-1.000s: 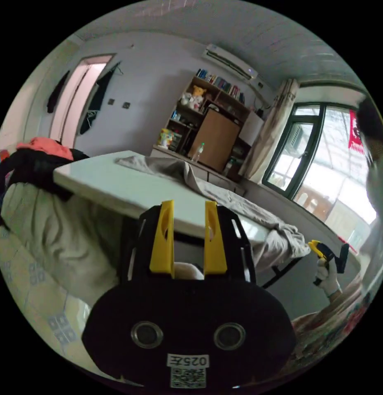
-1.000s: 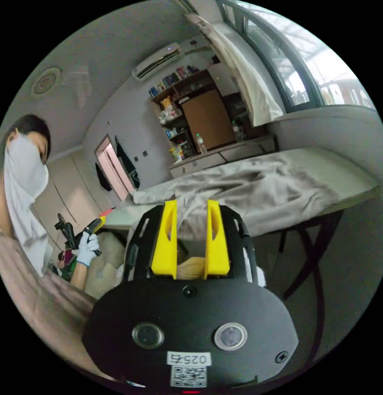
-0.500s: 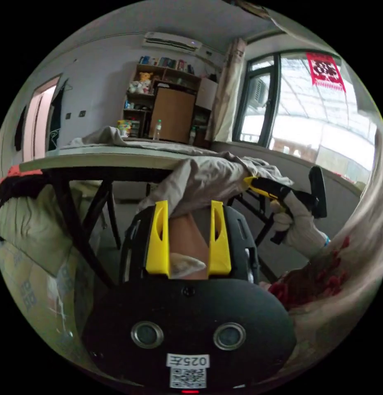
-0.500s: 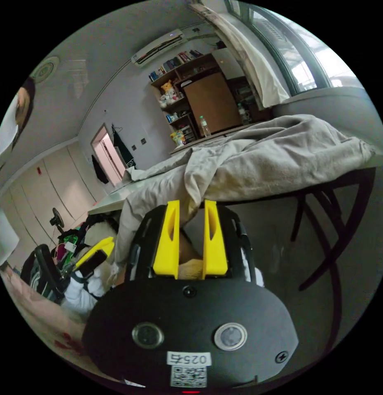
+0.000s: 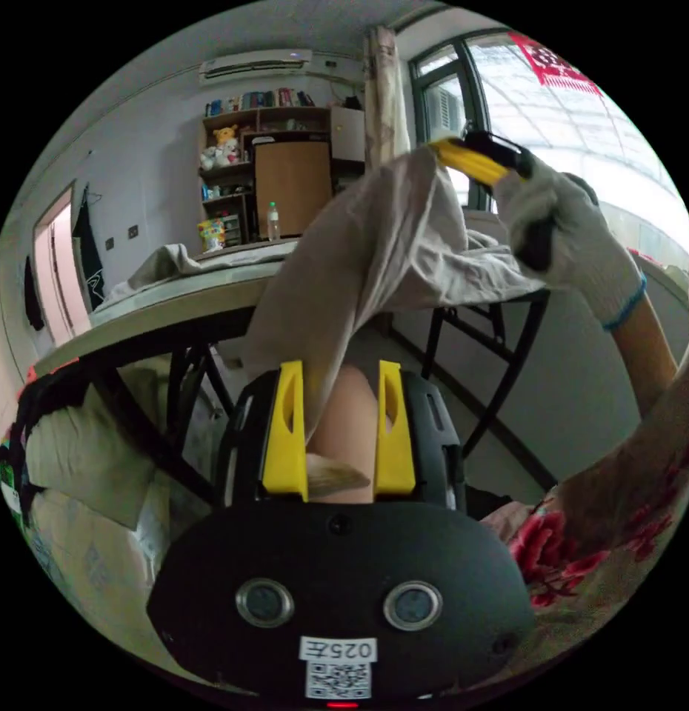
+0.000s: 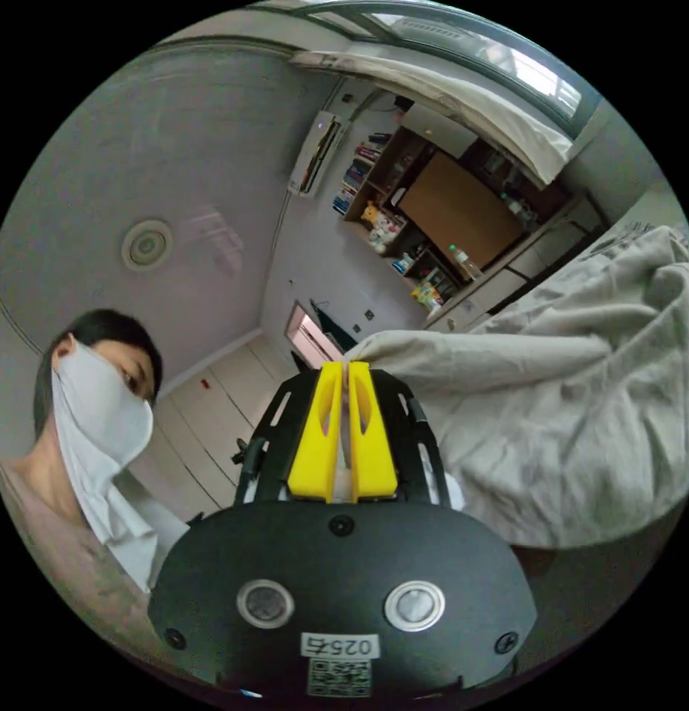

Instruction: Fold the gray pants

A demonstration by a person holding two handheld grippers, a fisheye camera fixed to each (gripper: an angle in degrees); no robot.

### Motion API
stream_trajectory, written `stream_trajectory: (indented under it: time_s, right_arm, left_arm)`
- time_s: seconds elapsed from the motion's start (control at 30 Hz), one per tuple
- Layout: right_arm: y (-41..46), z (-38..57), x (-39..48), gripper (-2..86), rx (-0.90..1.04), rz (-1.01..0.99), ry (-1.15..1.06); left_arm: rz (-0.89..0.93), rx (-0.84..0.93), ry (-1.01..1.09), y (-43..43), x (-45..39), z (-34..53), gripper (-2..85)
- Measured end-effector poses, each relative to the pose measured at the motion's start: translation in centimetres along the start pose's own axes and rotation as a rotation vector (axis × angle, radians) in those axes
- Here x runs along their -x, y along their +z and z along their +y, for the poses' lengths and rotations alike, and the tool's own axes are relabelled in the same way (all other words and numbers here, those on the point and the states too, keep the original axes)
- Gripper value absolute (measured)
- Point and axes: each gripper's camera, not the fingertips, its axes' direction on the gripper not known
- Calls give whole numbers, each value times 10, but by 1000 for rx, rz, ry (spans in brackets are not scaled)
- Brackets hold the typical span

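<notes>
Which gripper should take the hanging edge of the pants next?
Left gripper: its jaws are open with the gray pants hanging just ahead. The right gripper is already shut on them.

My left gripper view sits low, beneath the table (image 5: 137, 315) edge, facing the shelf (image 5: 263, 148) and window (image 5: 581, 133), close to the hanging gray pants (image 5: 374, 252). My right gripper view tilts up toward the ceiling (image 6: 174, 148). Both share the pants (image 6: 567, 415) and shelf (image 6: 404, 207).
</notes>
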Motion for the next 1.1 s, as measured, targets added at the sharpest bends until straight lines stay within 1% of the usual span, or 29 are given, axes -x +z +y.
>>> stream_trajectory:
  time_s: [0.07, 0.13, 0.2, 0.27, 0.33, 0.47, 0.53, 0.6, 0.67, 0.73, 0.77, 0.83, 0.87, 0.9, 0.93, 1.0, 1.1]
  right_arm:
    - [9, -16, -14, -6, -14, -44, 52]
    - [19, -30, -24, -6, -23, -64, 72]
    - [23, -36, -24, -6, -26, -45, 51]
    - [26, -40, -22, -7, -18, -18, 23]
    - [30, -43, -24, -7, -2, 8, 3]
    - [28, -47, -22, -7, 11, 87, -61]
    - [27, -50, -13, -6, 45, 124, -151]
    - [31, -52, -4, -6, 106, 150, -247]
    - [34, -50, 4, -6, 124, 209, -326]
    - [36, -50, 11, -6, 66, 309, -406]
    - [36, -52, 10, -6, 55, 330, -405]
    - [42, -68, -4, -6, 61, 383, -357]
    - [44, -73, -11, -6, 70, 391, -334]
    - [47, -81, -27, -6, 95, 396, -278]
    - [51, -87, -45, -6, 119, 401, -220]
    - [57, -92, -68, -5, 163, 438, -174]
    - [73, -91, -92, -5, 286, 583, -175]
  left_arm:
    - [-69, 41, 45, 8, -9, -8, 101]
    - [-236, 89, 76, 22, -15, -18, 96]
    - [-308, 144, 99, 36, -13, -26, 80]
    - [-340, 156, 48, 44, -2, -31, 39]
    - [-257, 125, -15, 42, 21, -33, 5]
    - [-168, 37, -155, 6, 67, -32, -8]
    - [-175, -114, -280, -52, 100, -33, -11]
    - [-208, -213, -304, -96, 123, -48, -12]
    - [-162, -255, -266, -121, 148, -80, -13]
    - [-21, -205, -189, -112, 187, -136, -13]
    - [11, -186, -171, -103, 196, -149, -13]
    - [175, 24, -162, -36, 236, -202, -8]
    - [222, 88, -177, -17, 245, -211, -6]
    - [323, 173, -219, 19, 261, -221, 3]
    - [371, 232, -273, 45, 274, -222, 18]
    - [423, 226, -323, 56, 284, -213, 30]
    - [385, 88, -332, 20, 289, -189, 73]
